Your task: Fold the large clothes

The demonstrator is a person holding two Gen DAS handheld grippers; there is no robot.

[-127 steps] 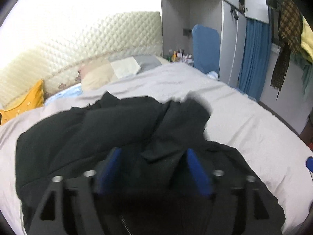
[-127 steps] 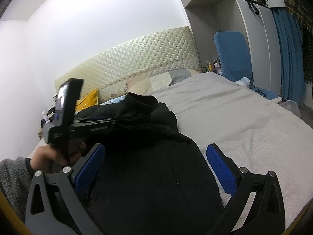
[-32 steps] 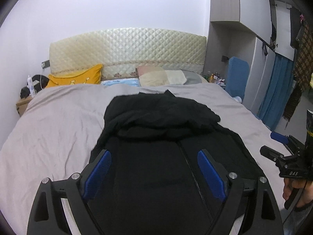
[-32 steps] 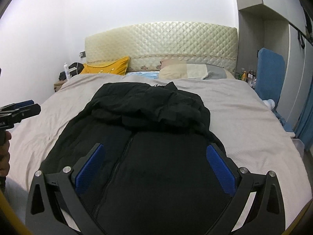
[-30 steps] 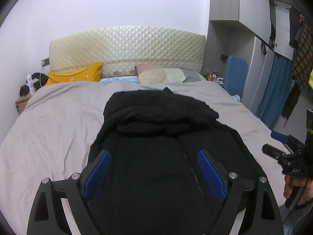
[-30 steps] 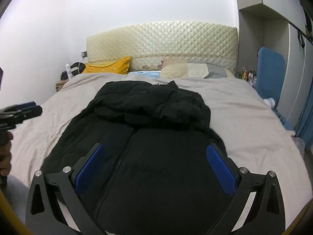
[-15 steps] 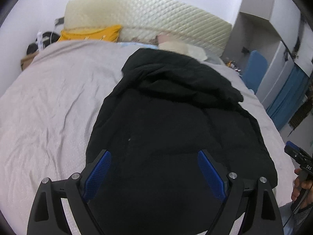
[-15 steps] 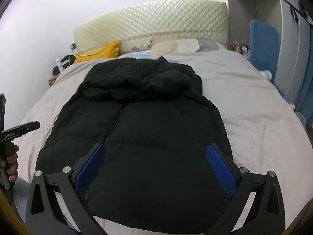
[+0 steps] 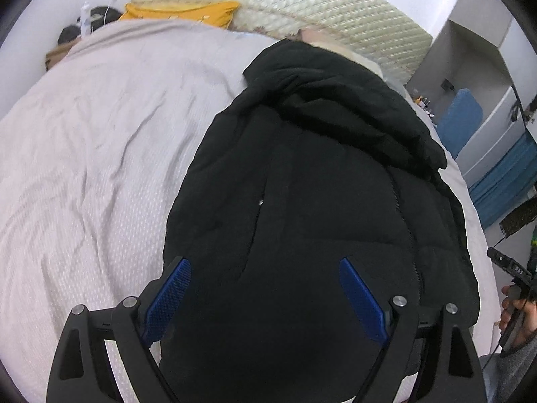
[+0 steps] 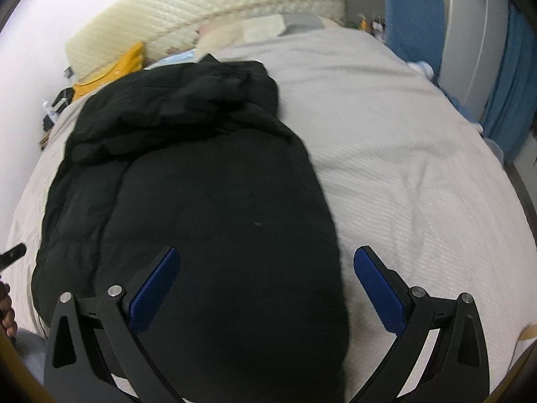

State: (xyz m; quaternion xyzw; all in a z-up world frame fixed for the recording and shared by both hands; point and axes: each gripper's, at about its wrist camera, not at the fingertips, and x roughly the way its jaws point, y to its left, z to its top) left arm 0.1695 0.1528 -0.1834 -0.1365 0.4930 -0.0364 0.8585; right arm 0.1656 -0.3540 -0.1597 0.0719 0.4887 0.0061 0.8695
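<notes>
My coat (image 9: 302,218) lies flat on the bed (image 9: 100,151), sleeves tucked, body unfolded; both tools (image 9: 265,288) (image 10: 266,280) gape empty over its hem.

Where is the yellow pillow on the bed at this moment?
The yellow pillow lies at the head of the bed, against the quilted headboard, beyond the black jacket and to the upper left in both wrist views.

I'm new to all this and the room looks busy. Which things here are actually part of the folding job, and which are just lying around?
Part of the job:
- black padded jacket, spread on the bed cover
- left gripper, open
- right gripper, open

Just lying about:
- yellow pillow
- quilted headboard
- blue chair
- blue curtain
</notes>
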